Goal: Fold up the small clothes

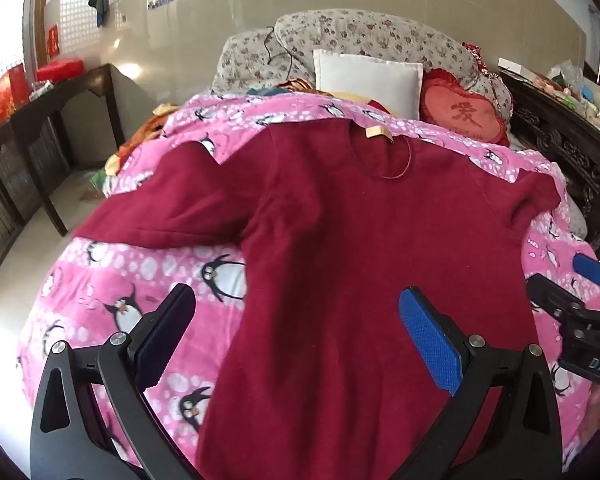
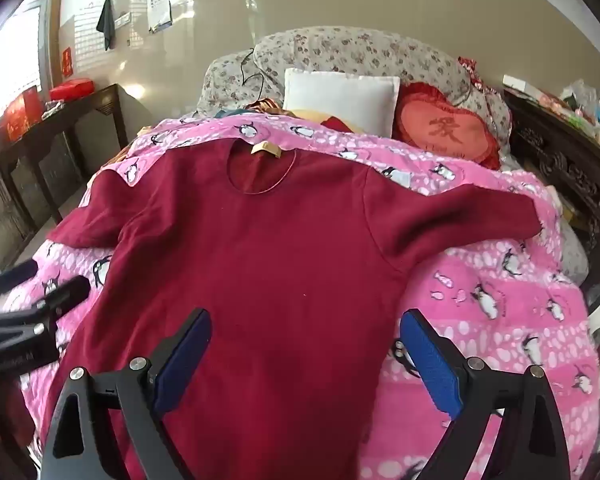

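A dark red long-sleeved top [image 1: 340,240] [image 2: 252,264] lies flat, front up, on a pink penguin-print blanket [image 1: 112,280] [image 2: 500,300], its collar and tan label pointing to the pillows and both sleeves spread out. My left gripper [image 1: 296,332] hovers open above the top's lower left part, nothing between its blue pads. My right gripper [image 2: 304,352] hovers open above the lower right part, also holding nothing. In the left wrist view the right gripper [image 1: 580,292] shows at the right edge. The left gripper [image 2: 36,284] shows at the left edge of the right wrist view.
A white pillow [image 1: 368,76], a red heart cushion [image 1: 460,116] and a floral quilt [image 1: 360,32] sit at the bed's head. A dark wooden table [image 1: 40,120] with red boxes stands left. A carved dark bed frame [image 2: 564,176] with clutter lines the right side.
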A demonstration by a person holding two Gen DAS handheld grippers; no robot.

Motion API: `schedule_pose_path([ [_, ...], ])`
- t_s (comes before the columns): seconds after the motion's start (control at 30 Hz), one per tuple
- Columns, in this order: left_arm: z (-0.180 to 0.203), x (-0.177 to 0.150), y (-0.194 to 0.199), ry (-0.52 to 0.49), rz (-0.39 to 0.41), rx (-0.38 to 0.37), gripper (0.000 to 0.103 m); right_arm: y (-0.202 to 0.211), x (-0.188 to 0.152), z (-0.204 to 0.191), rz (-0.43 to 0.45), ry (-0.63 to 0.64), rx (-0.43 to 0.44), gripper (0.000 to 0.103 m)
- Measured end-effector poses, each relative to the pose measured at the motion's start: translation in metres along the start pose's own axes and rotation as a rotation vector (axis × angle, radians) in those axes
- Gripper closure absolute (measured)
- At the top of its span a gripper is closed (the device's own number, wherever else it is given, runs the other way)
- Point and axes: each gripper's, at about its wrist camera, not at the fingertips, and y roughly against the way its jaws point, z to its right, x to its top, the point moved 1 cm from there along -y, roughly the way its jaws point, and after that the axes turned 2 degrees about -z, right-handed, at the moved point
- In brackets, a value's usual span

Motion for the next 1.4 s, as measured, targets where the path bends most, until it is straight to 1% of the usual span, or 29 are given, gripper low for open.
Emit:
schedule_pose_path([
  [0.23, -0.003, 0.003, -0.016, -0.011, -0.004, 0.019, 0.000, -0.029, 0.009, -0.007, -0.026, -0.017, -0.001, 0.009],
  [0.33, -0.010, 0.004, -0.024, 0.004, -0.022, 0.010, 0.001, -0.040, 0.012, -0.011, -0.038, -0.013, 0.002, 0.009],
  [0.4, -0.008, 0.007, -0.034, 0.017, -0.032, 0.008, 0.001, -0.047, 0.014, -0.014, -0.046, -0.008, 0.005, 0.009],
  [0.53, -0.013, 0.008, -0.041, 0.037, -0.040, 0.012, 0.000, -0.058, 0.019, -0.023, -0.056, 0.008, 0.010, 0.009],
  [0.6, -0.016, 0.008, -0.042, 0.062, -0.055, -0.003, 0.001, -0.062, 0.019, -0.027, -0.064, 0.011, 0.018, 0.009],
  [0.77, -0.024, 0.013, -0.046, 0.075, -0.009, -0.005, 0.001, -0.068, 0.023, -0.037, -0.065, 0.022, 0.025, 0.009],
  [1.1, -0.046, 0.019, -0.056, 0.122, -0.027, 0.013, 0.001, -0.080, 0.036, -0.063, -0.059, 0.070, 0.042, 0.009],
  [1.17, -0.052, 0.020, -0.057, 0.131, -0.025, 0.019, 0.001, -0.083, 0.037, -0.067, -0.060, 0.069, 0.049, 0.009],
  [1.27, -0.059, 0.020, -0.060, 0.147, -0.046, 0.027, 0.001, -0.087, 0.037, -0.072, -0.067, 0.063, 0.067, 0.009],
  [1.4, -0.063, 0.019, -0.062, 0.147, -0.058, 0.044, 0.001, -0.090, 0.037, -0.078, -0.064, 0.060, 0.068, 0.009],
])
